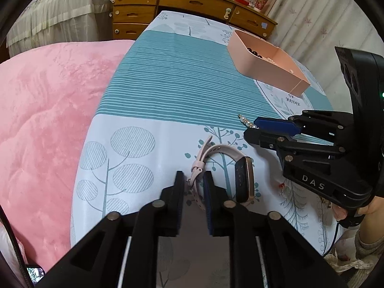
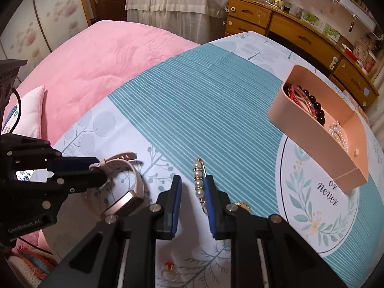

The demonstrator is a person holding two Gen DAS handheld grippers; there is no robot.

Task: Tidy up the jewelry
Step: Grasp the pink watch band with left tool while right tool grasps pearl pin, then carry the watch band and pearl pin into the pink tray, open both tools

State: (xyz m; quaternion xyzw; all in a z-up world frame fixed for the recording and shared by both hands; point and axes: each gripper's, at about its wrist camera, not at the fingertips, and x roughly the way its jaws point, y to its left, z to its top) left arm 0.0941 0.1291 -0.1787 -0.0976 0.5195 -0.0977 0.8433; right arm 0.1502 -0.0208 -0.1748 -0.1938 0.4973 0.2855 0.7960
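A pink watch [image 1: 242, 180] lies on the table; it also shows in the right wrist view [image 2: 127, 192]. My left gripper [image 1: 194, 176] is open, its fingers either side of the pink strap [image 1: 198, 168]. A pearl pin [image 2: 198, 180] lies between the open fingers of my right gripper [image 2: 193, 182]; its tip shows in the left wrist view [image 1: 247, 122]. A pink tray [image 2: 319, 141] at the right holds dark bead bracelets [image 2: 309, 105] and a pearl piece [image 2: 338, 132]. The tray also shows in the left wrist view [image 1: 259, 67].
A small gold piece [image 2: 242, 206] lies beside my right finger. A small red earring [image 2: 169, 265] lies near the front edge. A pink bed [image 1: 48, 120] is to the left. A wooden dresser [image 1: 168, 2] stands behind the table.
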